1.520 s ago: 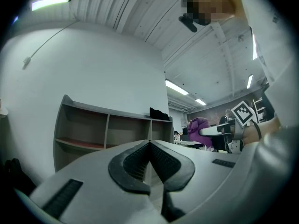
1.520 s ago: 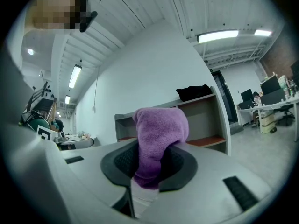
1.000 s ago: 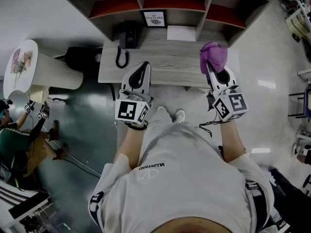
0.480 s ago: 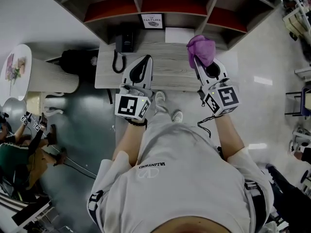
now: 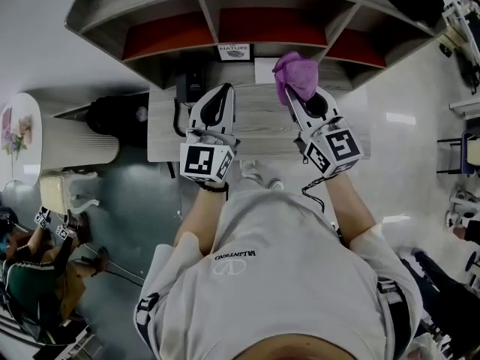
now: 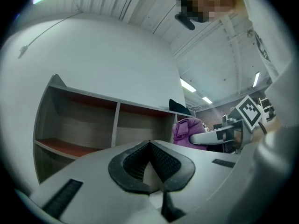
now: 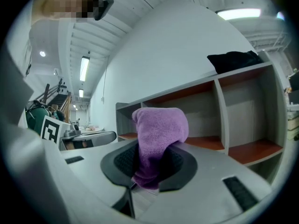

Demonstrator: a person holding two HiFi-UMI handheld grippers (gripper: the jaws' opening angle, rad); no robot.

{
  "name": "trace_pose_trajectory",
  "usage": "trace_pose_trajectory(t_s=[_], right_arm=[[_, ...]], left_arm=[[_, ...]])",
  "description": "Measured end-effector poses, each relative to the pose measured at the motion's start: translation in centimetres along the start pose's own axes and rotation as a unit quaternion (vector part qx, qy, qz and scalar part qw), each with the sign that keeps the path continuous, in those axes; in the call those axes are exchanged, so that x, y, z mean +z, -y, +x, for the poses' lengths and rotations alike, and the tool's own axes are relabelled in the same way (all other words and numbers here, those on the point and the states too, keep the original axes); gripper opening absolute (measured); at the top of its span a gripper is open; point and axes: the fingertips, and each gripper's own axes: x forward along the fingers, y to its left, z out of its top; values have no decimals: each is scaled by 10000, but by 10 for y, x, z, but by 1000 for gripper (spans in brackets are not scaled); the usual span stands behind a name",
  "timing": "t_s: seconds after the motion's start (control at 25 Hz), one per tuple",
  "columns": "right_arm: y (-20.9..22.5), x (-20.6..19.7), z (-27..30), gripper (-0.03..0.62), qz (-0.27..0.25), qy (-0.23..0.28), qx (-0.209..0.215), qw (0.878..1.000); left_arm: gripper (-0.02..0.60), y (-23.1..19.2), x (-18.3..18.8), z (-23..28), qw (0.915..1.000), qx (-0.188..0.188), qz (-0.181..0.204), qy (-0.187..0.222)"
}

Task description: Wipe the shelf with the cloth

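A purple cloth point(image 5: 295, 72) is bunched between the jaws of my right gripper point(image 5: 294, 94), which is shut on it. In the right gripper view the cloth point(image 7: 159, 135) stands up from the pads and hides the fingertips. The wooden shelf point(image 5: 196, 12) has open compartments with red-orange floors. The cloth hangs over the desk's back edge, in front of the middle compartment. My left gripper point(image 5: 219, 90) hovers over the desk point(image 5: 255, 130), shut and empty; its pads meet at the tip point(image 6: 149, 143). From the left gripper view the shelf point(image 6: 88, 125) lies ahead.
On the desk's back stand a black telephone point(image 5: 193, 81), a small framed sign point(image 5: 235, 51) and a white sheet point(image 5: 265, 70). A black bag point(image 7: 232, 59) lies on top of the shelf. A round white table point(image 5: 21, 137) and a seated person point(image 5: 30, 276) are at the left.
Both grippers have moved forward toward the shelf. The right one carried the purple cloth up and to the left, from the desk's right end to the middle compartment's front.
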Motion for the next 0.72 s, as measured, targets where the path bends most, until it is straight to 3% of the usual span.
trace_pose_trajectory(t_s=[0.36,0.72], right_arm=[[1,-4,93,81,21,-111,-27,9999],[2,-12,159,81,208,-208,81,9995]], left_arm=[[-2,-54,-30,50,9995,-224,-186,-104],[-2,-83,-44,81,9985,-427,-281,-175]])
